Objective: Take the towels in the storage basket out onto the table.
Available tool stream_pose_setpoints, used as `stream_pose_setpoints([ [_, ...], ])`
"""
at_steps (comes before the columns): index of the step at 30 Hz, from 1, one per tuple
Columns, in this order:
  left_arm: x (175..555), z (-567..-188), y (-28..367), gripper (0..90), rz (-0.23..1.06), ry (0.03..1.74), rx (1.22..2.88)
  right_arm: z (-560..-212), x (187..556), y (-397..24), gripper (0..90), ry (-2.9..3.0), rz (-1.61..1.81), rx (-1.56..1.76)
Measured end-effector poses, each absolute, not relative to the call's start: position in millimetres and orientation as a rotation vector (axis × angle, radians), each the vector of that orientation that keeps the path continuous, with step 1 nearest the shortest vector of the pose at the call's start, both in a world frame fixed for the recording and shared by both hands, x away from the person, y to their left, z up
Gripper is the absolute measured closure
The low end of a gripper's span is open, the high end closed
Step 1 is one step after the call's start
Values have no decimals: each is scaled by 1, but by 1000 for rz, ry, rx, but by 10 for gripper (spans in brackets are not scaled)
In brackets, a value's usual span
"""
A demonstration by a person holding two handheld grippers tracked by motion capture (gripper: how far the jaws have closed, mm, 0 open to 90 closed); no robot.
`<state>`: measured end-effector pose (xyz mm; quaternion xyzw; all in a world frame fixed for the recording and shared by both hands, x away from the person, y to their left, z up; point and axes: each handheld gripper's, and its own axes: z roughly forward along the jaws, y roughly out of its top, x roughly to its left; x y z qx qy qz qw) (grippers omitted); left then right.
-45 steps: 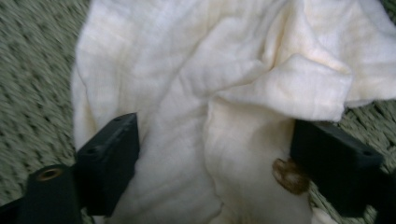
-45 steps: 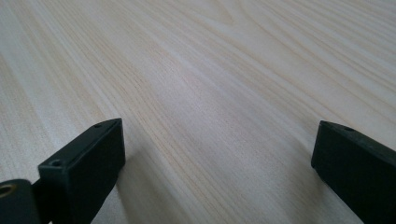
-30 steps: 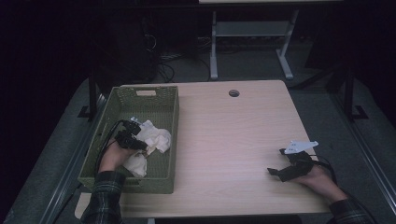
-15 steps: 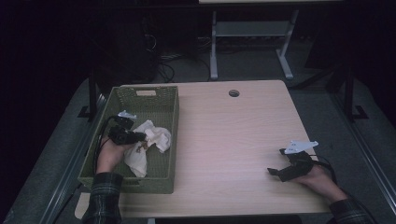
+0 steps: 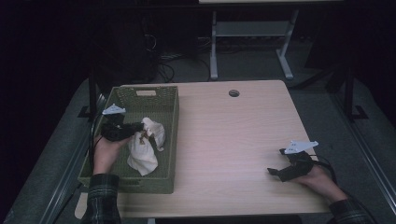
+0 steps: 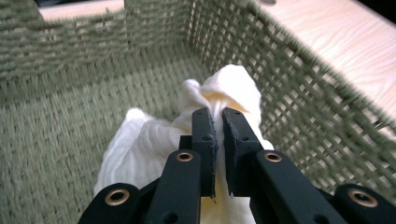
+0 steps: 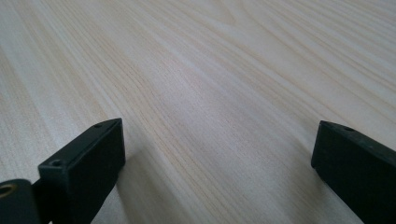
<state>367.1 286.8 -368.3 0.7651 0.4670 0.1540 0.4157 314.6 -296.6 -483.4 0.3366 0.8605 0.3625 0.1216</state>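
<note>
Wooden table [image 5: 233,140] fills the frame centre; green woven basket [image 5: 140,135] sits at left. Left gripper [image 5: 140,127] is clamped on the white cloth [image 5: 142,151], which hangs below it inside the basket. Right gripper [image 5: 275,171] rests wide open at lower right, well apart. The left gripper view exposes the pinched fold [image 6: 219,100]; the high view gives the cloth's downward hang.

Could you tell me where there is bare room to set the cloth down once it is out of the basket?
The table is bare between the basket and the right gripper. The basket is crowded, with the cloth and the left gripper.
</note>
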Motion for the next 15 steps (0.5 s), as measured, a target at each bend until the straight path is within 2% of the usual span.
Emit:
stream_pose_setpoints([
  [15, 357, -336, 280, 840, 435, 1075, 1811, -483, 315, -297, 26, 2512, 1058, 982],
])
